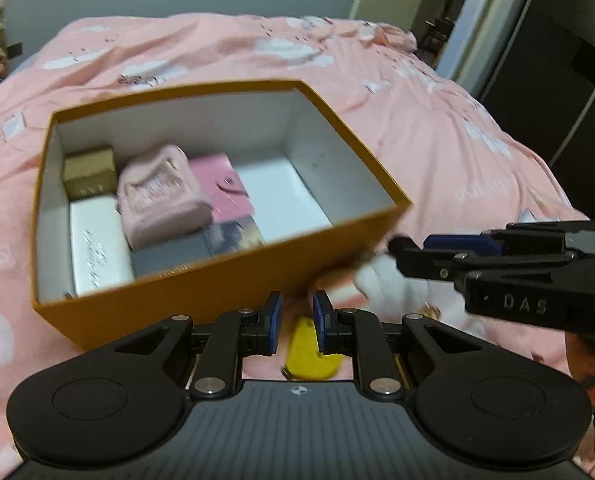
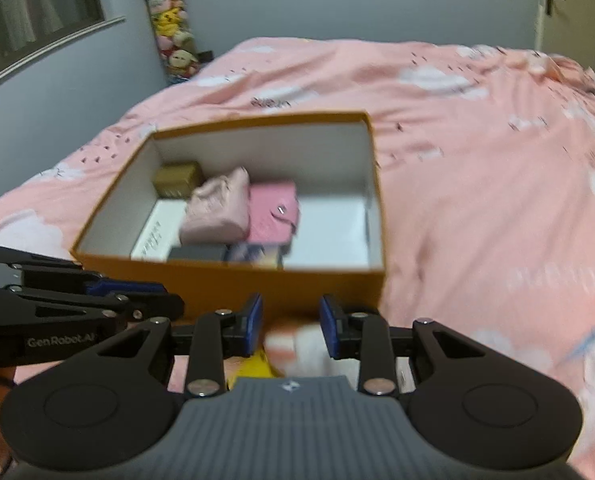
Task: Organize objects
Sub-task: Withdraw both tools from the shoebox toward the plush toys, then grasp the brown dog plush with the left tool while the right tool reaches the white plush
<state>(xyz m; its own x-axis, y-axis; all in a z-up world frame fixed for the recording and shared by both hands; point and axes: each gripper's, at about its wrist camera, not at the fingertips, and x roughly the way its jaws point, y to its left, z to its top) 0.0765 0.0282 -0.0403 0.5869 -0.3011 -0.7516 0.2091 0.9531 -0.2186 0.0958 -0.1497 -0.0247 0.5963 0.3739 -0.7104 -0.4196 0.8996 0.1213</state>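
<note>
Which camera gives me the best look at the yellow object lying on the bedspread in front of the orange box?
The left wrist view: the yellow object shows between the left gripper fingers as a rounded shape lying on the pink bedspread, in front of the orange box. The right wrist view shows only a blurred sliver behind the right gripper.

Left gripper (image 1: 297,328) fingers closed, empty; right gripper (image 2: 291,330) fingers slightly apart, contents blurred, unclear.

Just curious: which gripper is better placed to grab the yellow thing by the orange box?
Probably left: the yellow thing lies just under the left gripper, while the right gripper hangs over a white bundle beside it.
</note>
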